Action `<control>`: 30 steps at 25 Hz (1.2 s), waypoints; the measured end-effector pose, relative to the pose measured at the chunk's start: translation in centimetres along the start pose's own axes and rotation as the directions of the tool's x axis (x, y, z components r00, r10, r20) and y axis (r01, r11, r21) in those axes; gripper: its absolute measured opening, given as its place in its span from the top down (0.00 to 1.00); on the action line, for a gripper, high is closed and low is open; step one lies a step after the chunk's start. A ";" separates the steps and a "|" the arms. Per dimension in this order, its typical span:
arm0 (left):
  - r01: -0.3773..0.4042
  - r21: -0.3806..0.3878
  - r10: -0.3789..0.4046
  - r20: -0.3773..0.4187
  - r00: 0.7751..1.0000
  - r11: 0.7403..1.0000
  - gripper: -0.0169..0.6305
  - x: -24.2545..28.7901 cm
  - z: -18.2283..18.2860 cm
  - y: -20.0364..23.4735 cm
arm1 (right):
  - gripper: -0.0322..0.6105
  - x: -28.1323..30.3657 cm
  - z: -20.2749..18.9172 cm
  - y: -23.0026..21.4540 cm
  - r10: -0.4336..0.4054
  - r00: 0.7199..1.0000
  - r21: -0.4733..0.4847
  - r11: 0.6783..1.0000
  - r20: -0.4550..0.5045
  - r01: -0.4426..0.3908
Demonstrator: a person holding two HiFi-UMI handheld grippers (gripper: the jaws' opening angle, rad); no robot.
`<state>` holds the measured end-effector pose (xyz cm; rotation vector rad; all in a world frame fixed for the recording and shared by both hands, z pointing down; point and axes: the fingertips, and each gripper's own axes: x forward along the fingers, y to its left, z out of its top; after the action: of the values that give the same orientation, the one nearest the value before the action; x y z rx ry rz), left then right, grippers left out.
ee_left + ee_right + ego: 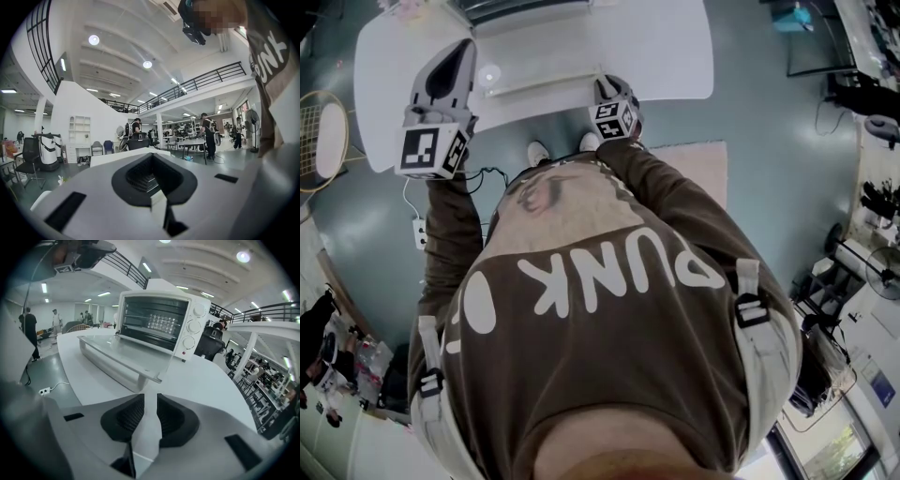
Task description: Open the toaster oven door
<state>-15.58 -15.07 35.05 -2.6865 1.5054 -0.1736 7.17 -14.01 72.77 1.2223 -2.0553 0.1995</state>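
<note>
A white toaster oven (159,322) stands on the white table (206,380) straight ahead in the right gripper view. Its glass door (123,355) lies folded down flat toward me, handle (117,373) at the near edge. My right gripper (150,397) sits just short of that handle with a narrow gap between its fingers and nothing in it. In the head view the right gripper (605,86) is at the table's near edge, by the lowered door (548,82). The left gripper (465,47) is held level over the table's left part, and its jaws (151,157) look shut and empty.
I stand at the table's rounded front edge (544,117). On the floor lie a power strip (420,232) and a pink mat (703,169); a racket (323,141) is at the left. The left gripper view shows people (206,133), desks and chairs far off in the hall.
</note>
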 end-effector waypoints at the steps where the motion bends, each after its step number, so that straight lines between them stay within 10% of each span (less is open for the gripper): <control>1: 0.000 0.001 0.000 0.000 1.000 1.000 0.97 0.0 0.1 -0.1 | 0.80 -0.6 0.1 -0.6 -0.009 1.000 0.001 1.000 0.011 0.009; 11: -0.001 -0.004 0.001 0.011 1.000 1.000 0.97 0.5 0.1 0.2 | 0.81 -6.3 10.2 -4.4 -0.024 0.962 -0.007 1.000 0.270 0.027; 30: -0.020 -0.002 0.020 0.036 0.999 1.000 0.97 0.0 1.2 0.0 | 0.82 -18.7 33.1 -0.9 0.224 0.739 -0.160 0.974 0.635 -0.158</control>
<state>-15.45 -15.07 33.82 -2.6601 1.5219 -0.1218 -3.49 -16.88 36.39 1.1088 -2.7623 -0.2786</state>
